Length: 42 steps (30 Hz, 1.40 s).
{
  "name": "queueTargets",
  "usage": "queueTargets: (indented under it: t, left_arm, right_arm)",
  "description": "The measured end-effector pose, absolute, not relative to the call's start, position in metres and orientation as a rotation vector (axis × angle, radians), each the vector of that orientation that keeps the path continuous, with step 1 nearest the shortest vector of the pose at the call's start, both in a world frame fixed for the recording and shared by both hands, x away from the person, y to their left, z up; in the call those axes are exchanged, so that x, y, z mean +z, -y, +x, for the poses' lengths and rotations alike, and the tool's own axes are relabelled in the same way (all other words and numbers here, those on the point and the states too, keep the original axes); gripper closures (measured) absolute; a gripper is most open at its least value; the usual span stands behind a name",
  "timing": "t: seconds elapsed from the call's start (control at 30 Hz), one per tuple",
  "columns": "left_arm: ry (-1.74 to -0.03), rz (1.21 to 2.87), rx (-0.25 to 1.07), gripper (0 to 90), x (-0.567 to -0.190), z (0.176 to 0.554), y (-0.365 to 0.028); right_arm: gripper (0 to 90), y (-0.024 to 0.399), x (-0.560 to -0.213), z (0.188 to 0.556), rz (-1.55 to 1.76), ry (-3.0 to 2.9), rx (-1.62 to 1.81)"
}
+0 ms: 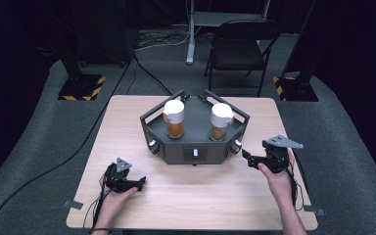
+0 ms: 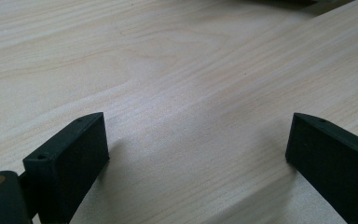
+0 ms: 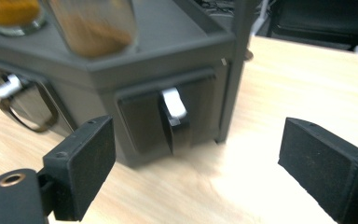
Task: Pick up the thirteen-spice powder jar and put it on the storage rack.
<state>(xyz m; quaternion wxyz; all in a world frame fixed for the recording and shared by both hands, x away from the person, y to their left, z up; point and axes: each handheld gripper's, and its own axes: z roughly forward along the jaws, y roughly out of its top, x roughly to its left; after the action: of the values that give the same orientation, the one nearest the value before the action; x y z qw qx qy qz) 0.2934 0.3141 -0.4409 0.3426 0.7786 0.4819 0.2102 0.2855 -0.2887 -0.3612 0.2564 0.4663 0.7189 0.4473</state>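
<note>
A dark grey tray-topped cabinet stands at the middle of the wooden table. On it are two white-capped jars, one with orange-brown filling and one with brown filling. My right gripper hovers open just right of the cabinet's front right corner. In the right gripper view its jaws frame a small drawer face with a white-tipped handle, apart from it. The left gripper rests low at the table's front left. Its jaws stand wide open over bare wood.
The cabinet has small pulls on its front faces, and a ring pull appears in the right gripper view. A folding chair and two striped stand bases stand on the floor beyond the table.
</note>
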Motion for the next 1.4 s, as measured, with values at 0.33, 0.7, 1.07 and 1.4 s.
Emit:
queueTargets:
  t: [0.33,0.7,1.07,1.4]
  left_arm:
    - [-1.253,2.023,0.546,5.2,-0.441,0.293,-0.314]
    - [-1.253,2.023,0.547,5.2,-0.441,0.293,-0.314]
    - [-1.253,2.023,0.546,5.2,-0.441,0.293,-0.314]
    - [-1.256,2.022,0.547,5.1,-0.441,0.293,-0.314]
  right_arm:
    - [10.0,0.305,-0.396,0.275,1.35,-1.942,1.175]
    - [10.5,0.319,-0.425,0.267,1.442,-1.938,1.139]
    - [10.5,0.322,-0.435,0.267,1.504,-1.99,1.042]
    - [9.8,0.311,-0.438,0.267,1.471,-2.019,0.957]
